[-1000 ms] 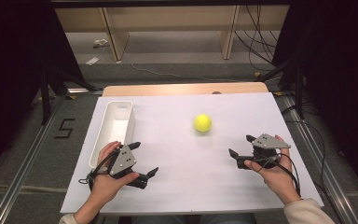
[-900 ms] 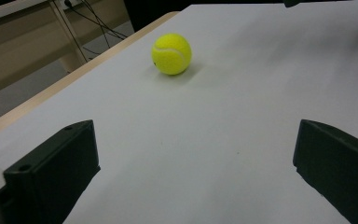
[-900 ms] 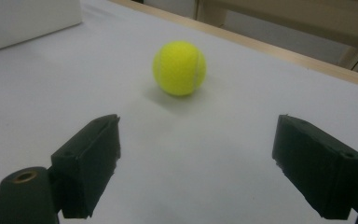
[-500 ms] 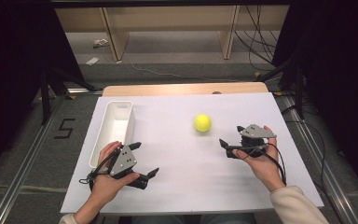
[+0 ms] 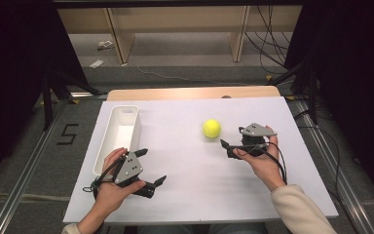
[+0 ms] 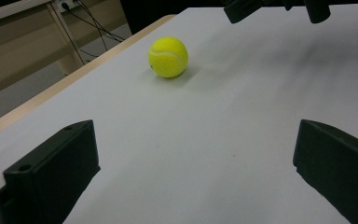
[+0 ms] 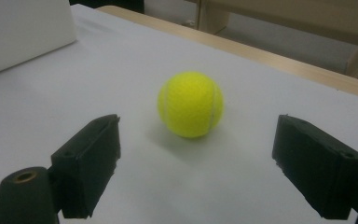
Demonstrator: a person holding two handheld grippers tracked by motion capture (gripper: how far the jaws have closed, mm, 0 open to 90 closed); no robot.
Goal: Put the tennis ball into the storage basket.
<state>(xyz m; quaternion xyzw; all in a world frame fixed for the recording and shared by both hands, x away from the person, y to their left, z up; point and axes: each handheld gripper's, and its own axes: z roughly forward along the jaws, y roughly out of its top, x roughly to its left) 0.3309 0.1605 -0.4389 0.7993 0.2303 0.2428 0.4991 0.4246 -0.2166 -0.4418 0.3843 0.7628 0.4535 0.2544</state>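
I see the yellow ball point(image 5: 212, 128) sitting on the white table point(image 5: 195, 195), near the middle. My right gripper point(image 5: 227, 146) is just beside the ball, jaws wide open and holding nothing. My left gripper point(image 5: 152, 168) sits by the white bin point(image 5: 121, 131), wide open and empty too.
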